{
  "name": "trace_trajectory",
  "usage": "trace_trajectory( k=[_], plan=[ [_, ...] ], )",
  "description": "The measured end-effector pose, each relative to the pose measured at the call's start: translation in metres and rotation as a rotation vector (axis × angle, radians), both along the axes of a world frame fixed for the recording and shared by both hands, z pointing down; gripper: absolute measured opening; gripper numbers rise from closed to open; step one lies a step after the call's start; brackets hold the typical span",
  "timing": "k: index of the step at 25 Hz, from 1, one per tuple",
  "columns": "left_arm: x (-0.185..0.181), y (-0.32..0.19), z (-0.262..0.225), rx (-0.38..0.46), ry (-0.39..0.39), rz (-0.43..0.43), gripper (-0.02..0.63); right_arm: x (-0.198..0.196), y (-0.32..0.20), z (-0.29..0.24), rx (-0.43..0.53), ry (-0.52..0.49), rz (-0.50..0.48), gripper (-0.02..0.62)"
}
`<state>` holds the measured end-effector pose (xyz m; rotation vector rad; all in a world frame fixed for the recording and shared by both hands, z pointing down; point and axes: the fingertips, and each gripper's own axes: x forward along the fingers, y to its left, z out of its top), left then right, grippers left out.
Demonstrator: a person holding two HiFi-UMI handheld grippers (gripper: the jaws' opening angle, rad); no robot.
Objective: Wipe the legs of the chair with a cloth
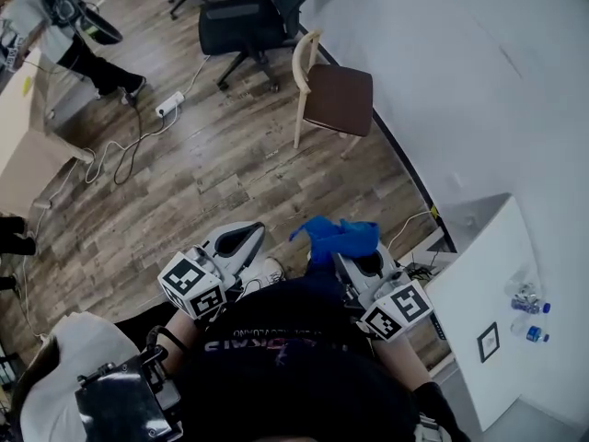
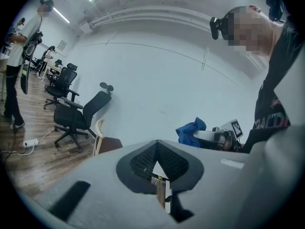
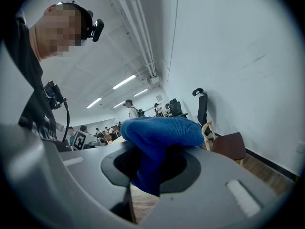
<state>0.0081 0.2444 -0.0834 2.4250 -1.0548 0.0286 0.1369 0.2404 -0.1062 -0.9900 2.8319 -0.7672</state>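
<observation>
The wooden chair (image 1: 336, 98) has a brown seat and cream legs. It stands by the white wall, well ahead of both grippers, and also shows as the chair (image 2: 107, 143) and the chair (image 3: 228, 145). My right gripper (image 1: 354, 258) is shut on a blue cloth (image 1: 336, 236), which bunches over the jaw tips. In the right gripper view the cloth (image 3: 162, 133) fills the gap of the right gripper (image 3: 152, 168). My left gripper (image 1: 237, 240) is held close to my body at the left. The left gripper (image 2: 158, 162) is shut with nothing in it.
A black office chair (image 1: 241, 21) stands beyond the wooden chair. A power strip (image 1: 170, 106) and cables lie on the wood floor at the left. A white cabinet (image 1: 488, 274) with bottles (image 1: 531, 307) stands at my right. A person (image 1: 64, 26) is at the far left.
</observation>
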Motion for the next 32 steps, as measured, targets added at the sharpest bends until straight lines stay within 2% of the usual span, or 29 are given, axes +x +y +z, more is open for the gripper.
trace_trajectory(
  k=[7,15,32],
  plan=[
    [0.0088,-0.0088,0.0009,0.011,0.004,0.011,0.006,0.0067,-0.0031,0.0024,-0.003,0.01,-0.001,0.1],
    [-0.0004,-0.0079,0.0033,-0.005,0.017,-0.013,0.006,-0.0003,-0.003,0.0025,-0.008,0.018,-0.016,0.1],
    [0.0025,-0.0054,-0.0036,0.008,0.015,0.007,0.006,-0.0006,0.0024,-0.0025,0.002,0.024,-0.001,0.098]
  ],
)
